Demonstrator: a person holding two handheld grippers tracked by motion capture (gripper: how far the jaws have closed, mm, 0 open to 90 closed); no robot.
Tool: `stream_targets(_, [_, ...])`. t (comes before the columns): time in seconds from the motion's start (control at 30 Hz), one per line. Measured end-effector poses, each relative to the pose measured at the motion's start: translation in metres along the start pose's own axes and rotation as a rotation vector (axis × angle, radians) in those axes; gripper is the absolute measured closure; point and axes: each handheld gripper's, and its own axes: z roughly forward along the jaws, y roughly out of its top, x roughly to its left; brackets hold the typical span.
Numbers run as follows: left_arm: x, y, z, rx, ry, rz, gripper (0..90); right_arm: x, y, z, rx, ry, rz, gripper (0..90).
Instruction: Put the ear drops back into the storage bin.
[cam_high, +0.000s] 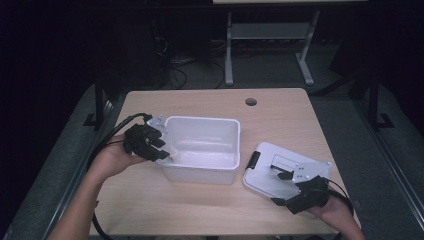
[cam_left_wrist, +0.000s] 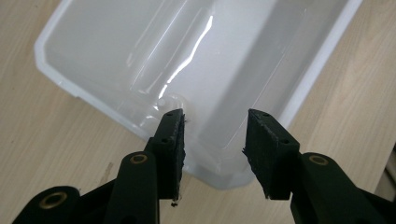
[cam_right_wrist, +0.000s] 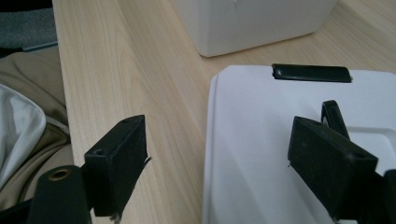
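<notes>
A white plastic bin (cam_high: 202, 147) stands empty in the middle of the wooden table (cam_high: 280, 110). Its white lid (cam_high: 272, 170), with a black latch (cam_high: 254, 160), lies flat to the bin's right. My left gripper (cam_high: 166, 151) is at the bin's left end wall. In the left gripper view the left gripper (cam_left_wrist: 215, 115) is open, its jaws either side of the rim of the bin (cam_left_wrist: 187, 51). My right gripper (cam_right_wrist: 219, 123) is open and straddles the near edge of the lid (cam_right_wrist: 261, 154), one jaw over bare table. In the high view the right gripper (cam_high: 281, 188) is at the lid's front corner.
The table has a round cable hole (cam_high: 251, 101) near its far edge. A second table's metal legs (cam_high: 229, 50) stand behind on the dark floor. The person's clothing (cam_right_wrist: 23, 126) lies past the table's near edge. The lid's latch (cam_right_wrist: 311, 73) faces the bin (cam_right_wrist: 252, 23).
</notes>
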Motion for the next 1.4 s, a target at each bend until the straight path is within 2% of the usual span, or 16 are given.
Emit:
stream_targets(0.3, [-0.009,-0.016,-0.022,-0.031,0.024,0.003,54.8,0.003,0.002,0.003,0.014,0.005,0.001,19.3])
stream_targets(0.57, [-0.016,-0.037,-0.034,-0.062,0.027,-0.017,54.2,0.006,0.006,0.007,0.038,0.01,-0.002,19.3])
stream_targets(0.73, [-0.018,-0.051,-0.034,-0.075,0.036,-0.043,51.2,0.006,0.009,0.007,0.051,0.011,-0.006,19.4])
stream_targets(0.87, [-0.019,-0.063,-0.032,-0.086,0.028,-0.062,50.1,0.006,0.012,0.007,0.055,0.011,-0.015,19.7])
stream_targets(1.3, [-0.027,-0.094,-0.026,-0.114,0.048,-0.098,44.9,0.003,0.016,0.005,0.072,0.004,-0.016,20.5])
stream_targets(1.4, [-0.029,-0.102,-0.022,-0.114,0.045,-0.106,44.4,0.002,0.016,0.004,0.071,0.009,0.0,20.5])
